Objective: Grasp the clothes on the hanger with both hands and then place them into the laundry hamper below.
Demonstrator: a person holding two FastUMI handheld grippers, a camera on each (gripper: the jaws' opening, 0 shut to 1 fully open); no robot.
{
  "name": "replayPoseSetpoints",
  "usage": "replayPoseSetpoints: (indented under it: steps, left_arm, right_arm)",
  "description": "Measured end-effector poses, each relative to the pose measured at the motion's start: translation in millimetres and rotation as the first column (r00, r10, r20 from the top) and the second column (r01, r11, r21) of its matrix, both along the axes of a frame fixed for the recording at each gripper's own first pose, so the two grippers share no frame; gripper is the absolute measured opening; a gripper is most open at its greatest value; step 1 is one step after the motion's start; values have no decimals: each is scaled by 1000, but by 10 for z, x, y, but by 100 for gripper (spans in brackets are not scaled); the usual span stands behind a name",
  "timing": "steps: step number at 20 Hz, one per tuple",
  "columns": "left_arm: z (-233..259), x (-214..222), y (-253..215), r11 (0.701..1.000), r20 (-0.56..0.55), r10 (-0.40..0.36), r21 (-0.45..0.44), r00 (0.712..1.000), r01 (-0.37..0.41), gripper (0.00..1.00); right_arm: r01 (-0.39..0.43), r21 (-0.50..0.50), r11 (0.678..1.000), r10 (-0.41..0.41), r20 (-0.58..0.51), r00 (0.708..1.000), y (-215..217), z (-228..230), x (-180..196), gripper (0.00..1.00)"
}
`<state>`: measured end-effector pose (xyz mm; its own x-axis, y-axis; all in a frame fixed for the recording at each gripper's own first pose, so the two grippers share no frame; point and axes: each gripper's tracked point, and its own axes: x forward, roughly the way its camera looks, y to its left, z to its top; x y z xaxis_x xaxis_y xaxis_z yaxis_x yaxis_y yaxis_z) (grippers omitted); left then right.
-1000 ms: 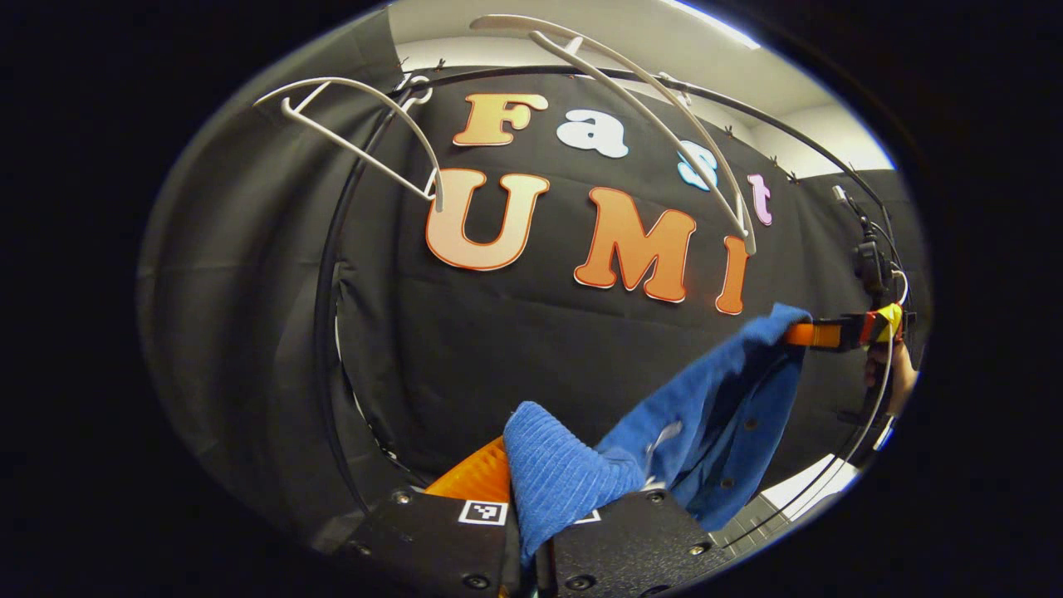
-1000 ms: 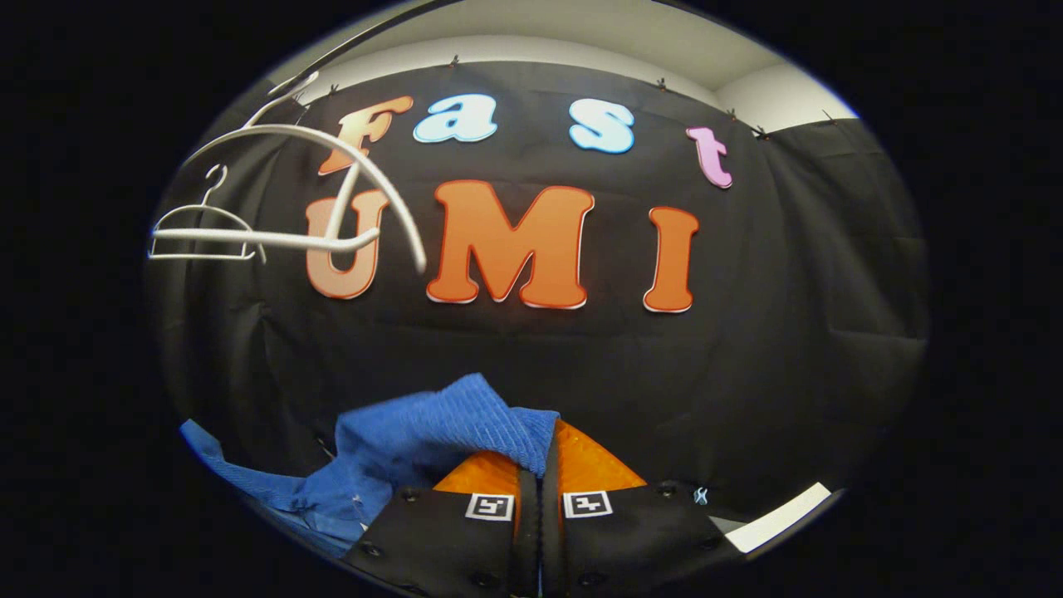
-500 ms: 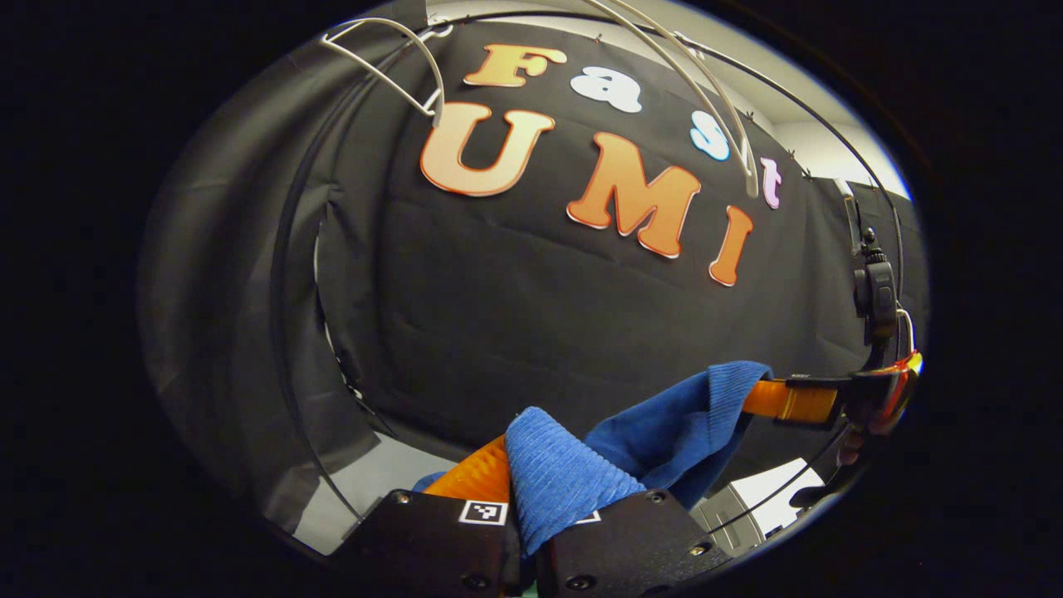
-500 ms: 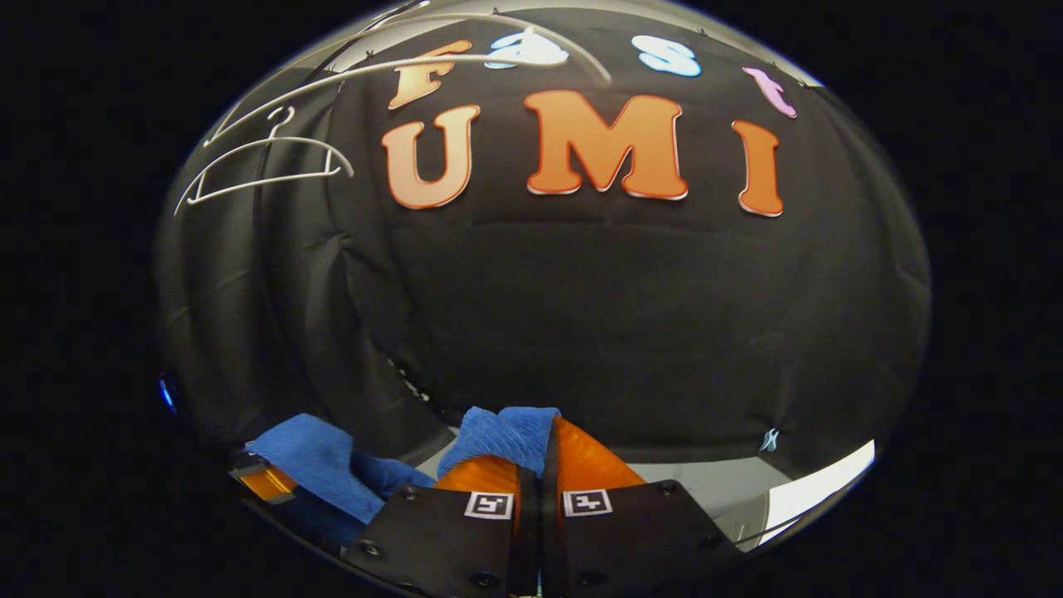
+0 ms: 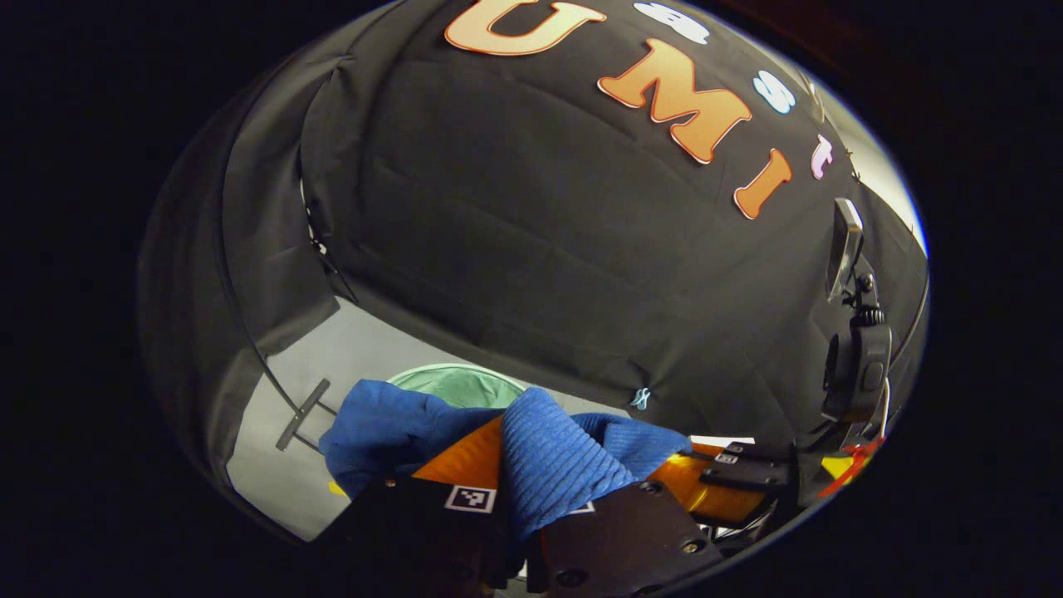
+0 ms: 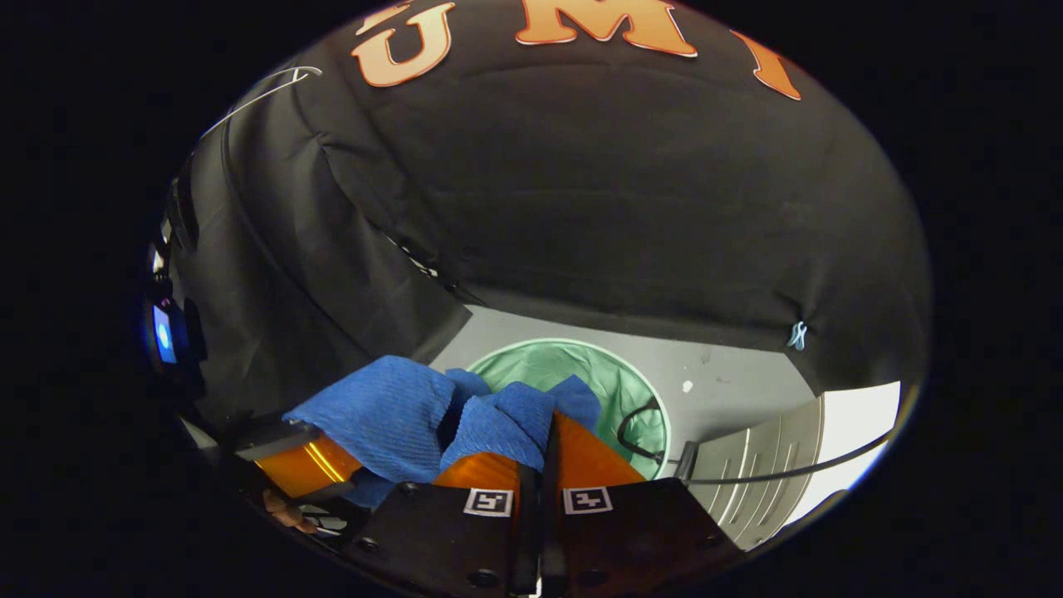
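Left gripper [image 5: 507, 490] clamped on blue shirt [image 5: 556, 465], right gripper [image 6: 540, 465] pinching shirt too, green hamper [image 6: 631, 390] just beyond, low.

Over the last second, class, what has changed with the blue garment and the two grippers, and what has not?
Both grippers carried the blue garment down from hanger height, drawing closer together; the green laundry hamper has come into sight below. The left gripper and right gripper stay clamped on the cloth, nothing released.
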<state>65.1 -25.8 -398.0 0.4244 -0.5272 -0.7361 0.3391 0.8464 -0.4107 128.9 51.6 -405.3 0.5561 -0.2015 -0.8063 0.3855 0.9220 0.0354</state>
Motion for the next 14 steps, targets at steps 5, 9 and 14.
replayPoseSetpoints:
  steps: [5, 9, 14]
  left_arm:
    - [-94, -209, 10, 997, -49, -63, 46, 997, 65, 43]
    - [-45, -142, 204, 985, -5, -36, 166, 999, 36, 77]
    - [131, -83, 385, 985, 19, 43, 165, 999, -46, 96]
  right_arm:
    - [-47, -32, 998, 45, -52, 998, -3, -197, -290, 21]
    - [-25, -35, 999, 24, -49, 998, -77, -260, -444, 66]
    - [-51, 28, 998, 52, -29, 998, -7, -199, -635, 98]
